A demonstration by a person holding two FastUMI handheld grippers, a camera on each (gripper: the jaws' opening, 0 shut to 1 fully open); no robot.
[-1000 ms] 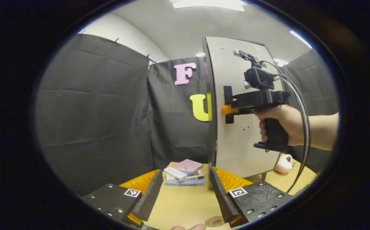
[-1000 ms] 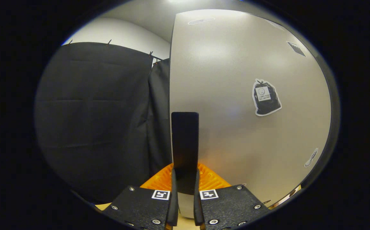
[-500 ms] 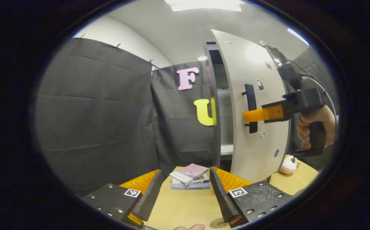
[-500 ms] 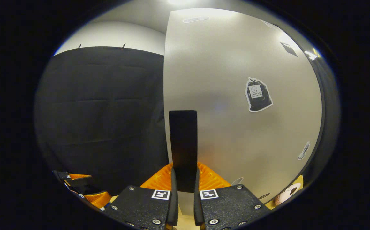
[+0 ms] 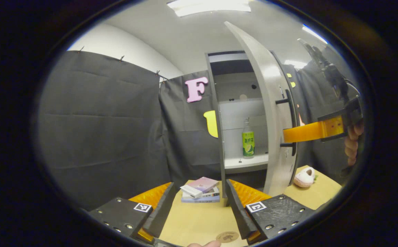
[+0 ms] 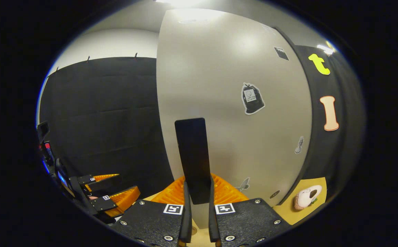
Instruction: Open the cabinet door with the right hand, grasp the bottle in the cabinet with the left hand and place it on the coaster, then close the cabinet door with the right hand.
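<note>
The grey cabinet door (image 5: 269,113) stands swung well open, seen edge-on in the left gripper view. Inside, a clear bottle with a green label (image 5: 248,140) stands upright on a white shelf (image 5: 245,160). My right gripper (image 6: 197,192) is shut on the door's black vertical handle (image 6: 193,157); from the left gripper view it reaches in from the right at the handle (image 5: 290,127). My left gripper (image 5: 197,202) is open and empty over the table, well short of the cabinet. A round cork coaster (image 5: 228,236) lies on the table just below its fingers.
A stack of books (image 5: 200,190) lies on the wooden table (image 5: 199,219) before the cabinet. A small pink plush toy (image 5: 303,176) sits right of the door, also the plush toy (image 6: 305,197) in the right gripper view. Black cloth walls surround the booth.
The door has swung from nearly closed to wide open, pulled by my right gripper on its handle. The shelf and the bottle have come into sight. My left gripper has stayed in place.
</note>
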